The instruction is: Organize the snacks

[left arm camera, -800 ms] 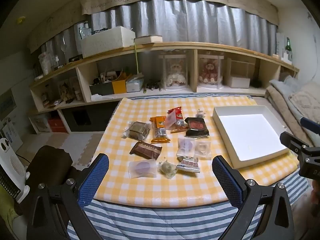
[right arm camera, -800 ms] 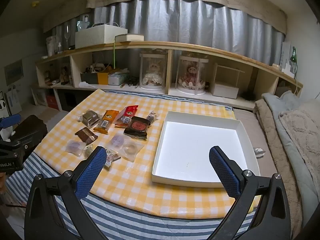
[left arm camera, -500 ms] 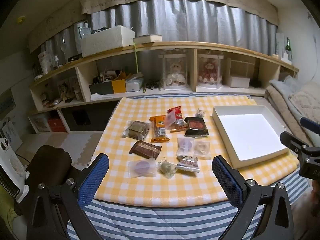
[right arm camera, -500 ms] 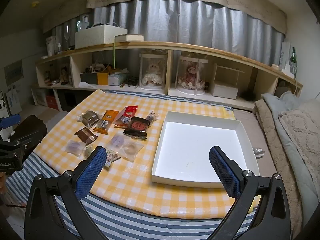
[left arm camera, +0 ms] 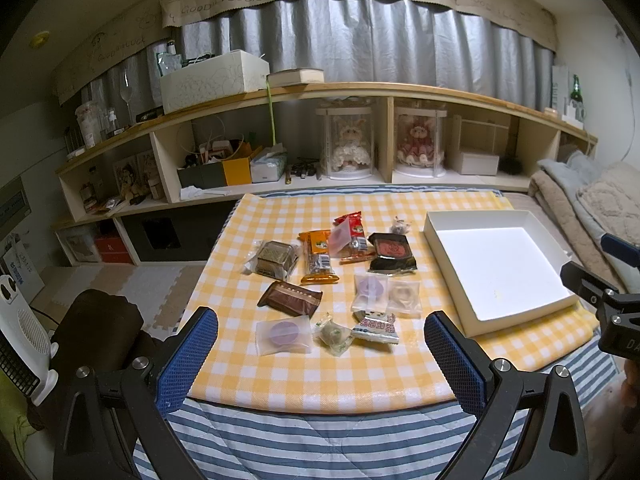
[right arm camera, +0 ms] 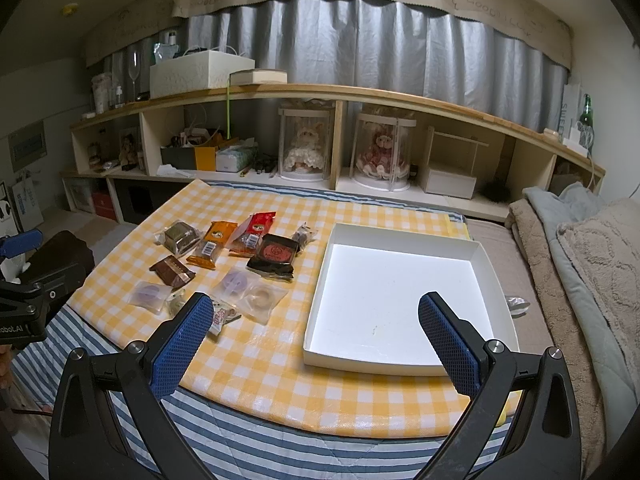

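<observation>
Several wrapped snacks lie loose on the yellow checked tablecloth [left arm camera: 296, 368]: a brown bar [left arm camera: 290, 298], an orange pack [left arm camera: 318, 256], a red pack [left arm camera: 352, 229], a black-and-red pack [left arm camera: 392, 251] and clear pouches [left arm camera: 285, 334]. An empty white tray [left arm camera: 472, 328] sits to their right; in the right wrist view it [right arm camera: 384, 362] is straight ahead. My left gripper [left arm camera: 320, 352] is open and empty, held before the table's near edge. My right gripper [right arm camera: 316, 338] is open and empty, in front of the tray.
A long wooden shelf [left arm camera: 360, 92] with boxes and two cased dolls [left arm camera: 348, 148] runs behind the table. A striped blanket [left arm camera: 304, 440] hangs over the near edge. Bedding [right arm camera: 592, 264] lies at the right. A white heater [left arm camera: 20, 332] and a dark cushion [left arm camera: 100, 332] stand at the left.
</observation>
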Available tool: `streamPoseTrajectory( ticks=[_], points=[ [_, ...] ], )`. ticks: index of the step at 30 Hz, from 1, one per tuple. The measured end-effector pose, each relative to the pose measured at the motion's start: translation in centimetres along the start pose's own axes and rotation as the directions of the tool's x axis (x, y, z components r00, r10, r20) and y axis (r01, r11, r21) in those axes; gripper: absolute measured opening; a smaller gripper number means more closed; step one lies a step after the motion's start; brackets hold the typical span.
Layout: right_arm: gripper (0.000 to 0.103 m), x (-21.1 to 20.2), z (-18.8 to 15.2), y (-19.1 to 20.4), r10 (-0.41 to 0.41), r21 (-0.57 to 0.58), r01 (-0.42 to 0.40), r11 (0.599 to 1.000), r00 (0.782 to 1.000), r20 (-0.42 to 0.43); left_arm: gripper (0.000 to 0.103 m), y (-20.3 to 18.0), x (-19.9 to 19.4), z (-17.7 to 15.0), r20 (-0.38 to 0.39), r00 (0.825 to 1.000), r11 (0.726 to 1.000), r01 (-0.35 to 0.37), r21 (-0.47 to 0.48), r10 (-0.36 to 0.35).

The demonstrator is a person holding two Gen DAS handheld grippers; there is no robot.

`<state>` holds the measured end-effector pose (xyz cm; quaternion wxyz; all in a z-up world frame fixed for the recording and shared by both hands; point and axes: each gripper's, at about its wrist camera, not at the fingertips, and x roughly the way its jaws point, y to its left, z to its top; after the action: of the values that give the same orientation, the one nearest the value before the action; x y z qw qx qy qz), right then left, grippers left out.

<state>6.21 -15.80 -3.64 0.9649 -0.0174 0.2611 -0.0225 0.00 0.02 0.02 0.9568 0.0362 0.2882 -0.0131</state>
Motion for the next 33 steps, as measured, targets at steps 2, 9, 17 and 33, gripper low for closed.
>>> streamPoseTrajectory(
  ticks=[2, 9, 17, 33],
  points=[
    [0.103, -0.01, 0.01, -0.01, 0.001, 0.0, -0.001, 1.0, 1.0, 0.0, 0.103, 0.0, 0.0, 0.0, 0.0, 1.0, 1.0, 0.0, 0.0, 0.0],
    [0.103, -0.04, 0.05, -0.03, -0.001, 0.0, 0.001, 1.0, 1.0, 0.001, 0.103, 0.0, 0.01, 0.0, -0.001, 1.0, 1.0, 0.0, 0.0, 0.0],
    [0.103, -0.07, 0.07, -0.05, 0.0, -0.001, 0.0, 1.0, 1.0, 0.002, 0.103, 0.0, 0.01, 0.0, -0.001, 1.0, 1.0, -0.001, -0.001, 0.001],
    [0.103, -0.15, 0.1, -0.2, -0.001, -0.001, 0.001, 1.0, 1.0, 0.004, 0.103, -0.5, -0.03, 0.14, 0.002, 1.0, 1.0, 0.0, 0.0, 0.0]
  ],
)
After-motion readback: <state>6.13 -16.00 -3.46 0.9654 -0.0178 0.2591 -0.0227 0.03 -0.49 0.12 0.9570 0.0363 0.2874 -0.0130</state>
